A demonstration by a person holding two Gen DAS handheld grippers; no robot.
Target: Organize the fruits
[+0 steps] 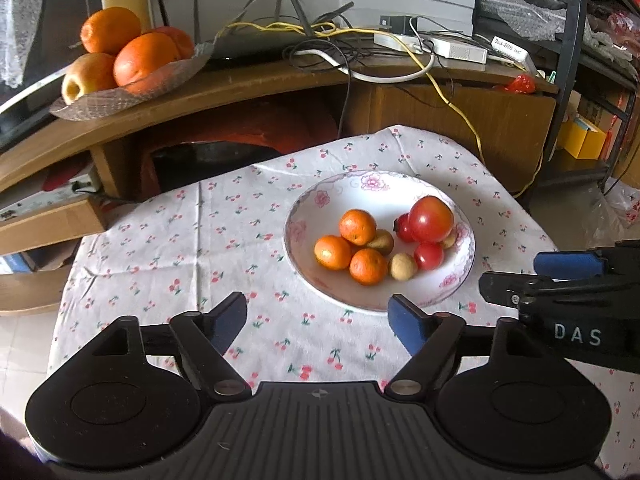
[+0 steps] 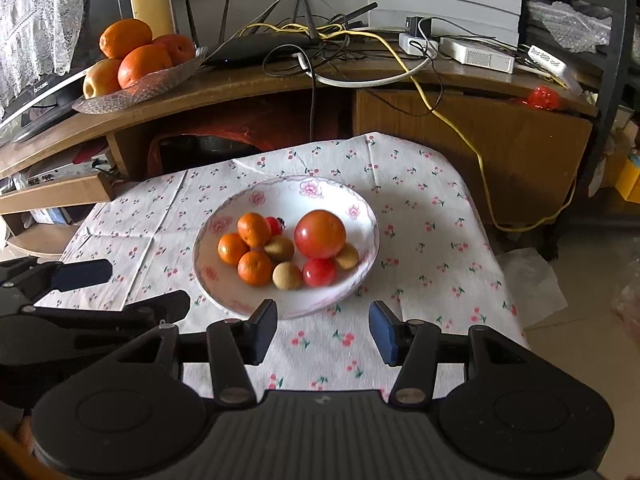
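A white flowered bowl [image 1: 320,196] [image 2: 236,208] sits on a cherry-print tablecloth [image 1: 180,240] [image 2: 420,220]. It holds three small oranges [image 1: 358,226] [image 2: 254,230], a large red tomato [image 1: 430,218] [image 2: 320,234], smaller red tomatoes [image 1: 429,256] [image 2: 319,272] and several small tan fruits [image 1: 403,266] [image 2: 287,275]. My left gripper [image 1: 320,320] hangs open just in front of the bowl, nothing between its fingers. My right gripper [image 2: 322,330] is also open, near the bowl's front rim, empty. Each gripper shows at the edge of the other's view.
A glass dish [image 1: 100,104] [image 2: 120,100] of large oranges [image 1: 146,62] [image 2: 144,64] and a yellow apple [image 1: 86,76] stands on the wooden desk [image 1: 260,80] behind. Routers, a power strip and tangled cables [image 1: 360,40] [image 2: 340,40] cover the desk. A metal shelf [image 1: 568,60] stands right.
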